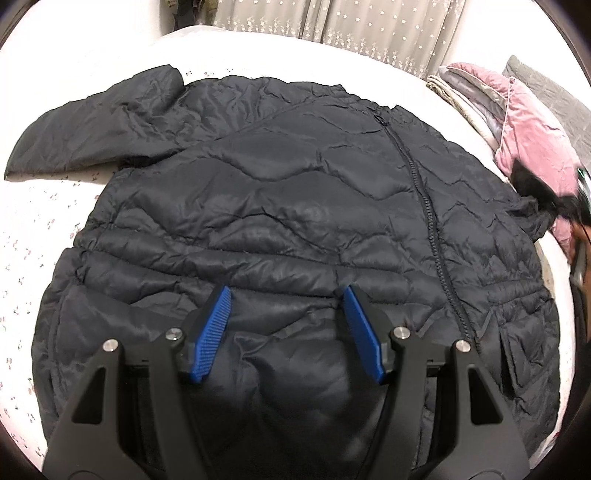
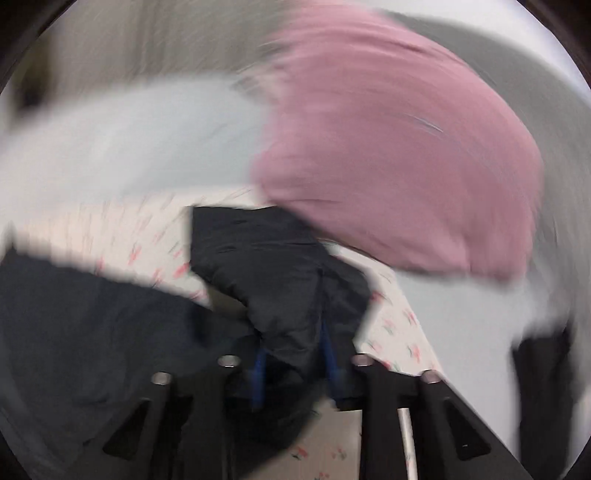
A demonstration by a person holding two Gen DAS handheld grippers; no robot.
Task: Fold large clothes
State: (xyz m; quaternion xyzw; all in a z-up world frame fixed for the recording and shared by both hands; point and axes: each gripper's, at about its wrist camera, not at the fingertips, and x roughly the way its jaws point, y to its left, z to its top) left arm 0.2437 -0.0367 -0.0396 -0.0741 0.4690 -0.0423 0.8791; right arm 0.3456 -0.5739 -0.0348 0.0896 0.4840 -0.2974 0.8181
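Note:
A black quilted jacket [image 1: 288, 206] lies front up on the bed, zip closed, one sleeve [image 1: 99, 122] stretched out to the far left. My left gripper [image 1: 286, 295] is open, its blue pads [image 1: 214, 332] just above the jacket's lower body, holding nothing. My right gripper [image 2: 293, 354] is shut on the jacket's other sleeve [image 2: 273, 266] and holds it lifted off the bed; that view is blurred by motion. The held sleeve and right gripper show blurred at the right edge of the left wrist view [image 1: 543, 195].
The bed has a white sheet with small red flowers [image 1: 44, 236]. A pink cushion [image 1: 532, 140] [image 2: 388, 147] and folded blankets [image 1: 465, 99] lie at the right, beside the held sleeve. Curtains [image 1: 369, 26] hang behind the bed.

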